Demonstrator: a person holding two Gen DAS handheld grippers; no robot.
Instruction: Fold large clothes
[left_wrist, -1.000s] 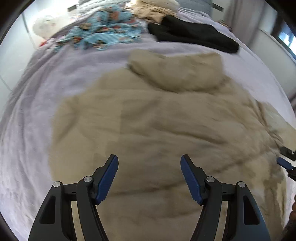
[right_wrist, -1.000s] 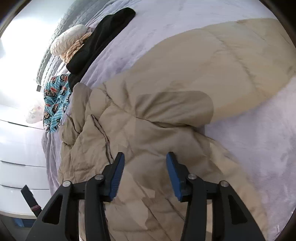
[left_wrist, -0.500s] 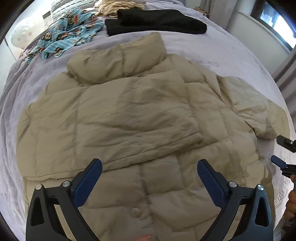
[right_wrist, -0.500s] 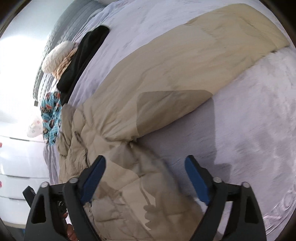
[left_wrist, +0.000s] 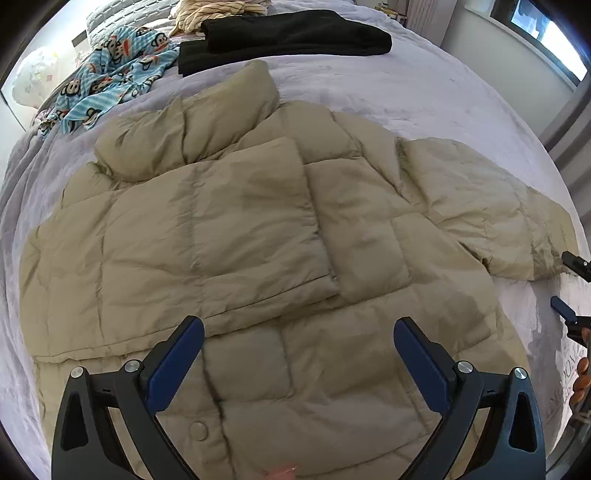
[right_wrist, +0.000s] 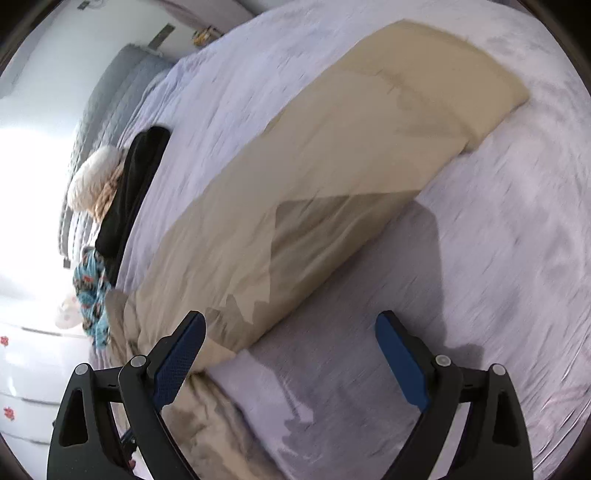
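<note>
The tan puffer jacket (left_wrist: 258, 236) lies flat on the lilac bedspread (left_wrist: 406, 85) beneath the left gripper (left_wrist: 298, 354), whose jaws have just been opening and hold nothing, while the right gripper (right_wrist: 290, 354), likewise just spread and empty, hangs beside the outstretched sleeve (right_wrist: 351, 147).

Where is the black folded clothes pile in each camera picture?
Left wrist view: the black clothes lie along the top middle, beyond the tan puffer jacket.
Right wrist view: the black clothes run as a narrow dark strip at the left edge, above the jacket.
Shared landmark: the blue monkey-print cloth sits right beside the black pile in both.
</note>
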